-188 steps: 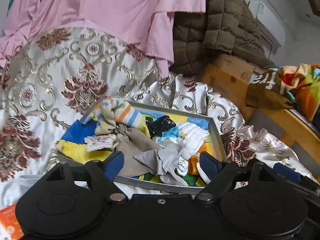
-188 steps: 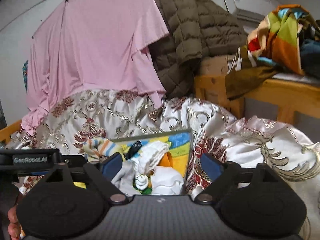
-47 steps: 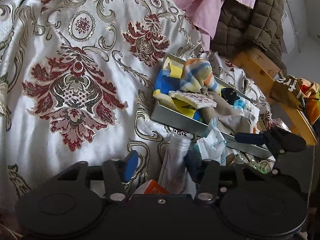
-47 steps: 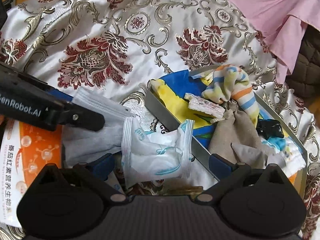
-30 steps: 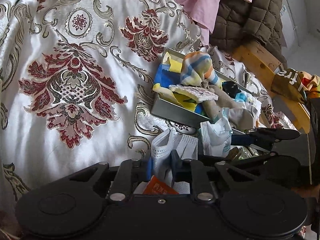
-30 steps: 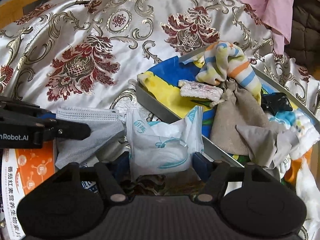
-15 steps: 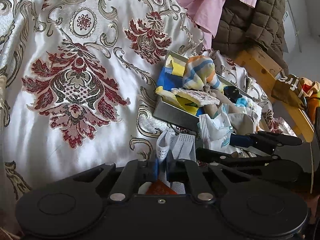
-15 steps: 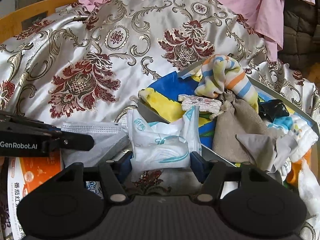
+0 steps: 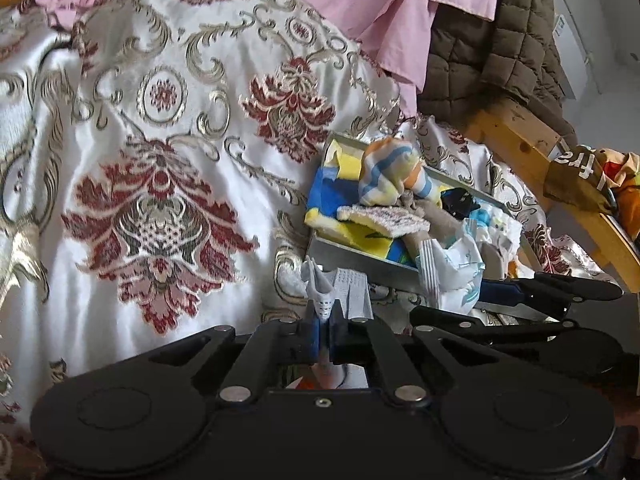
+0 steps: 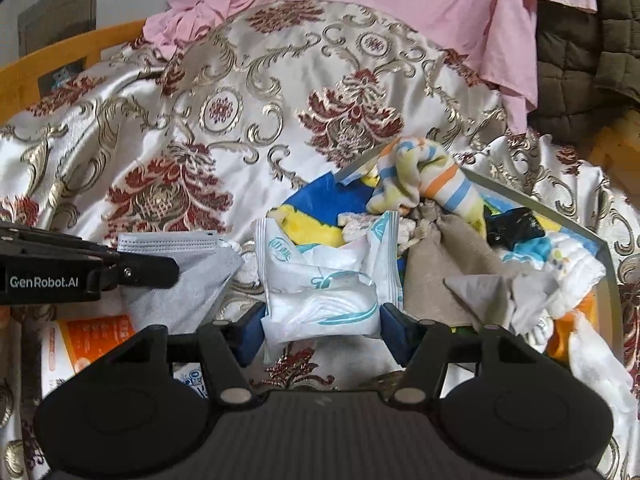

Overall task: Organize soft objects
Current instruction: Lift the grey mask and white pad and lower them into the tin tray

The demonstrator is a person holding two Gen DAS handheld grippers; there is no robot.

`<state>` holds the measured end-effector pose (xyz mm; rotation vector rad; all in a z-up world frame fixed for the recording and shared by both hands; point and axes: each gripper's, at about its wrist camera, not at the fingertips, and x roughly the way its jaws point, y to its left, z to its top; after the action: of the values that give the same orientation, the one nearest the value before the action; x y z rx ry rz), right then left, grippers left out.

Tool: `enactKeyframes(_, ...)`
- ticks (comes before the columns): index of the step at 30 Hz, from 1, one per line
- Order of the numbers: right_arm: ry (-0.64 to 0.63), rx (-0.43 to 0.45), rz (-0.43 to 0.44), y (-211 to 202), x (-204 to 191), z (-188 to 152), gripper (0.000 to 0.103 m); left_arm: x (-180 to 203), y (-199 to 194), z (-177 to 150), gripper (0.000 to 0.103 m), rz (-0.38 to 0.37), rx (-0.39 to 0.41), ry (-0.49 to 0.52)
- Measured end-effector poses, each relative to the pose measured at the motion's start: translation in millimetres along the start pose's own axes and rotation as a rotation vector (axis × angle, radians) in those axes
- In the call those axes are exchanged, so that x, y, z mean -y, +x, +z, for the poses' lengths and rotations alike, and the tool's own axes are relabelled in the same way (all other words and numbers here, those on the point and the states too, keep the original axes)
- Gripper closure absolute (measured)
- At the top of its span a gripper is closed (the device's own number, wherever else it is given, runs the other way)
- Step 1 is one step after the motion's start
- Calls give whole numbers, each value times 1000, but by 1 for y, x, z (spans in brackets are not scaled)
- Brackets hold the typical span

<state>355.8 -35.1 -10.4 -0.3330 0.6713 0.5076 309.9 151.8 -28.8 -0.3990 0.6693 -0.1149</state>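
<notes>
Satin bedspread (image 9: 168, 168) with red and gold ornaments covers the whole surface. On it, the grey face mask (image 10: 180, 276) is pinched between the fully closed pads of the left gripper (image 9: 323, 320), at 9 o'clock from the white sachet (image 10: 324, 292). The right gripper (image 10: 320, 322) clamps this sachet between its wide-set pads, just at the near wall of the metal tray (image 9: 360, 262). At 1 o'clock, a striped sock (image 10: 424, 180) lies in the tray on other cloths.
</notes>
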Motion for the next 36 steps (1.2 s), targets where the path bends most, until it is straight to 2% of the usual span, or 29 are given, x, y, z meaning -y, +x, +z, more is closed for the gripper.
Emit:
enactKeyframes(19, 7, 61, -17, -28, 9, 10, 38, 17, -23, 11, 100, -7, 83, 41)
enactKeyframes(25, 19, 123, 13, -29, 26, 20, 38, 15, -24, 19, 100, -3, 109, 8)
enactKeyframes(27, 20, 137, 11, -25, 35, 25, 38, 18, -20, 24, 100, 10, 113, 19)
enactKeyframes(30, 34, 135, -9, -13, 52, 33, 38, 28, -4, 34, 100, 39, 130, 90)
enactKeyframes(36, 52, 81, -56, 18, 85, 33, 38, 49, 43, 58, 100, 27, 160, 144)
